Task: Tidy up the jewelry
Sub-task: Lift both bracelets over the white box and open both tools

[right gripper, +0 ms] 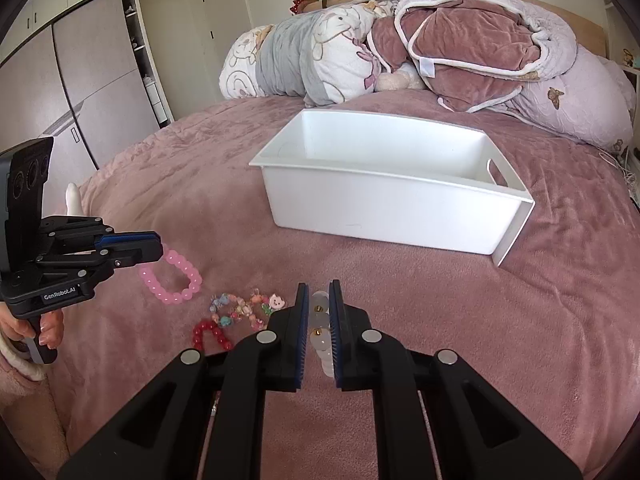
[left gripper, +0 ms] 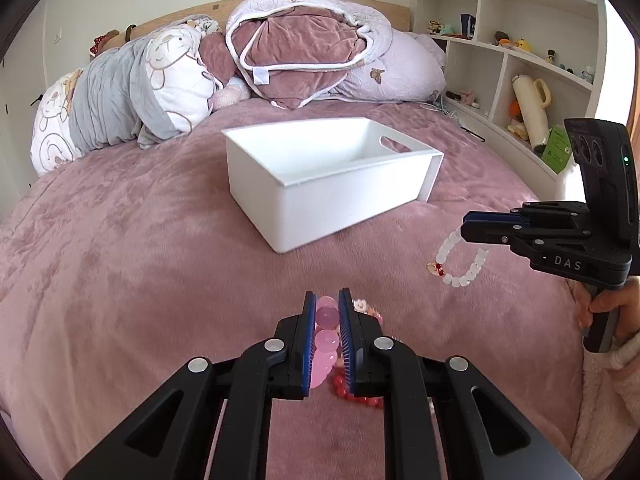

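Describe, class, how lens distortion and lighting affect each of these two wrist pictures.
Left wrist view: fisheye bends the white wall shelves and rounds the pink plush bedspread; soft daylight, dark vignette corners. Right wrist view: wardrobe doors curve, the white plastic bin bulges; even light, faint shadows, everything sharp.

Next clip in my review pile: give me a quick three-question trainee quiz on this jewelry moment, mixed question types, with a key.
1. True or false: the white bin already has a bracelet lying inside it.
2. Multiple choice: the left gripper is shut on A) the red bead bracelet, B) the pink bead bracelet, C) the white bead bracelet.
3. Fill in: the right gripper holds the ____ bead bracelet.

Key: 1 false, no bracelet shows in the visible interior. 2 B. 3 white.
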`<move>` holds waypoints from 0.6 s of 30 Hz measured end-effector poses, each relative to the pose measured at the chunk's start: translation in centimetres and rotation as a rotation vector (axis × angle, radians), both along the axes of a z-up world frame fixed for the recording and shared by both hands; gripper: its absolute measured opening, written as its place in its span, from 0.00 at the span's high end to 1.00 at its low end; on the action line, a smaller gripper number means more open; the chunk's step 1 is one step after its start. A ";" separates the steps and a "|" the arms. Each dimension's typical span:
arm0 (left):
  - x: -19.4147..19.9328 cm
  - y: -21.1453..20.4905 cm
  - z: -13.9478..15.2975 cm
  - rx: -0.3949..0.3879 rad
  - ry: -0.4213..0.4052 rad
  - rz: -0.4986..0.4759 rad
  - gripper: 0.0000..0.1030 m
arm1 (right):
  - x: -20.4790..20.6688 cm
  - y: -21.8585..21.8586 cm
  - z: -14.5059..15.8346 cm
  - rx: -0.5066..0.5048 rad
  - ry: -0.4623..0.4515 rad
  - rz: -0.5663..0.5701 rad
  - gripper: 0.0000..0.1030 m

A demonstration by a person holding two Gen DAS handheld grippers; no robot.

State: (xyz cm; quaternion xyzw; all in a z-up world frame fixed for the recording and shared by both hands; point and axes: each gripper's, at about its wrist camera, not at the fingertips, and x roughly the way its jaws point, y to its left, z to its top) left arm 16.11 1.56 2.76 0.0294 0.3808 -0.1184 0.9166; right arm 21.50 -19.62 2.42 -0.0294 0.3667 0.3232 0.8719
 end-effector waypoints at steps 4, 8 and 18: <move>3.4 -0.4 2.2 -0.005 -0.003 0.005 0.84 | 1.6 0.1 3.0 0.004 -0.040 0.001 0.90; 6.9 -0.9 4.2 -0.029 0.015 0.007 0.84 | 3.6 0.5 5.7 -0.014 -0.080 0.009 0.90; 15.0 -1.4 8.4 -0.151 0.062 0.019 0.84 | 9.6 2.5 9.2 -0.082 -0.132 0.028 0.90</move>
